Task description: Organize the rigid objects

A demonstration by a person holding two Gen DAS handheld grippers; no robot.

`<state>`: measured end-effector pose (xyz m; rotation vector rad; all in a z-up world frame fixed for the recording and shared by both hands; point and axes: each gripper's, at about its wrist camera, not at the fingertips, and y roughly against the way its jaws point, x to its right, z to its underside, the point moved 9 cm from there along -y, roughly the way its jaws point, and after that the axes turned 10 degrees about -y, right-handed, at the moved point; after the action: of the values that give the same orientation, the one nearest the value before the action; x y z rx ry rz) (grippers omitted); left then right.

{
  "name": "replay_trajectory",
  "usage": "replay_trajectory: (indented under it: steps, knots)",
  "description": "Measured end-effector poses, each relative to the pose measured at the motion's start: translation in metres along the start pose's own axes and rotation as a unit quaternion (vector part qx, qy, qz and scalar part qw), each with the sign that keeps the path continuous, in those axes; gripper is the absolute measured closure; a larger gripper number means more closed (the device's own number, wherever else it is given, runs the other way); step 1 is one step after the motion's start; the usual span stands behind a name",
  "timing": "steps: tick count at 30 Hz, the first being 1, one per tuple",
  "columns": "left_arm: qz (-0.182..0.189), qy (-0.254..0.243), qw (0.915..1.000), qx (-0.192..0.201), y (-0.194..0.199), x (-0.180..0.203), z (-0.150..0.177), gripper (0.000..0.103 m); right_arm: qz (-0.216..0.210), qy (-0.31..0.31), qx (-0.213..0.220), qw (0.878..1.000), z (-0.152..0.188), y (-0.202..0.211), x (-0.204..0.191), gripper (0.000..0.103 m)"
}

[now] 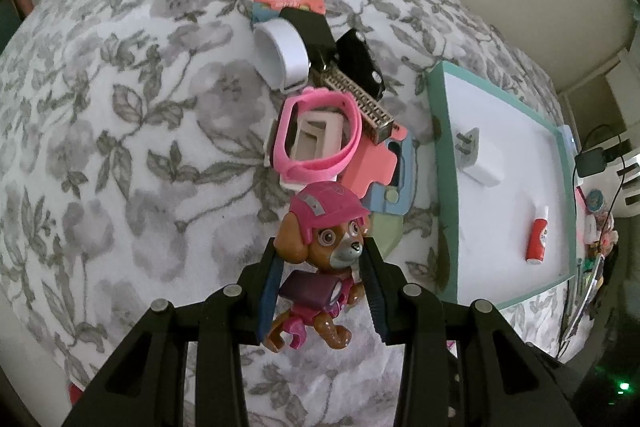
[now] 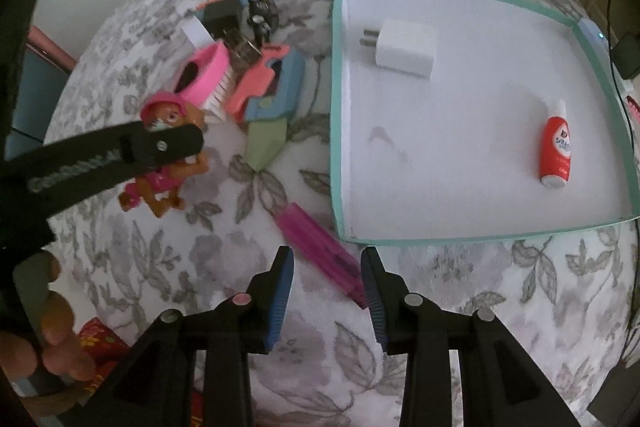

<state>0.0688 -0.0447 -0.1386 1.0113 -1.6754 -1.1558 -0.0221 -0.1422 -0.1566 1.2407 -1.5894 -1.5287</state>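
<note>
My left gripper (image 1: 322,259) is shut on a brown toy dog with a pink helmet (image 1: 320,259), held just above the floral bedspread; the dog also shows in the right wrist view (image 2: 164,163) under the left gripper's arm. My right gripper (image 2: 326,263) is open, its fingers either side of a magenta comb (image 2: 320,251) lying on the bedspread. A teal-rimmed white tray (image 2: 336,107) holds a white charger plug (image 2: 408,47) and a red glue bottle (image 2: 556,151).
A pile on the bedspread holds a pink brush (image 1: 316,139), a white band (image 1: 280,55), a black car toy (image 1: 360,63), a coral and blue piece (image 1: 384,167) and a green wedge (image 2: 264,143). Cables and clutter lie right of the tray (image 1: 440,147).
</note>
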Motion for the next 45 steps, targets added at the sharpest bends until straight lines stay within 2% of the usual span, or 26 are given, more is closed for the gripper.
replay_trajectory:
  steps: [5,7,10,14,21,26,35,45]
  knots:
    - [0.005,0.018,0.9997,-0.014,-0.007,-0.005,0.004,0.063,0.037,0.016,-0.024,0.999,0.003,-0.021,0.003,0.065]
    - [0.009,0.028,0.9994,-0.016,-0.008,-0.008,0.005,0.063,0.039,0.026,-0.027,0.999,0.004,-0.028,-0.001,0.063]
    - [0.008,0.035,0.9992,-0.016,-0.008,-0.012,0.005,0.063,0.044,0.046,-0.022,0.998,0.004,-0.029,-0.01,0.063]
    - [0.012,0.042,0.999,-0.015,-0.007,-0.015,0.006,0.063,0.039,0.054,-0.016,0.998,0.004,-0.031,-0.024,0.068]
    - [0.013,0.071,0.9973,-0.018,-0.007,-0.029,0.009,0.063,0.074,0.078,0.009,0.994,-0.007,-0.039,-0.045,0.069]
    - [0.012,0.069,0.9974,-0.016,-0.005,-0.031,0.011,0.063,0.07,0.086,0.016,0.994,-0.013,-0.041,-0.055,0.082]
    - [0.011,0.068,0.9974,-0.02,-0.013,-0.03,0.008,0.063,0.041,0.063,0.01,0.997,-0.009,-0.039,-0.05,0.082]
    - [-0.005,0.048,0.9983,-0.034,-0.033,-0.022,0.002,0.064,0.038,0.058,0.009,0.998,-0.007,-0.031,-0.052,0.082]
